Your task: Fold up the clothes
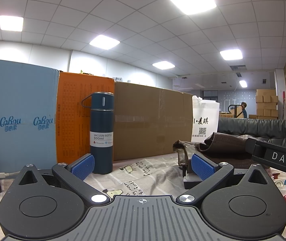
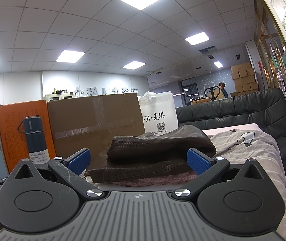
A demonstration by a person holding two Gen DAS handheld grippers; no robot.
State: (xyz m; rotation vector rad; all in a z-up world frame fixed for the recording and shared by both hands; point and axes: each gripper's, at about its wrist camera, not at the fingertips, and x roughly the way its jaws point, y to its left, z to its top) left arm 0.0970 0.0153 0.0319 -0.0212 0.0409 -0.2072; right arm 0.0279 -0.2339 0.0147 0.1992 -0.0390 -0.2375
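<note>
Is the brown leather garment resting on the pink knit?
Touching. The right wrist view shows the brown leather garment lying directly on the pink knit, no gap.

Left gripper [image 1: 142, 167]: black arms, blue textured pads on fingers [image 1: 82, 167], silver screws, grey ribbed base with crosshair mark. Right gripper [image 2: 139, 161]: same build, scratched left arm; "DAS" lettering on its side in left view.

Both views bright, lit by square ceiling panels [image 1: 192, 1]; nearest ones blown out to white glare. Strong fisheye bend w/ dark vignette at corners. Foreground sharp, far room a bit soft. Shadows faint on the printed sheet [image 1: 155, 172].
</note>
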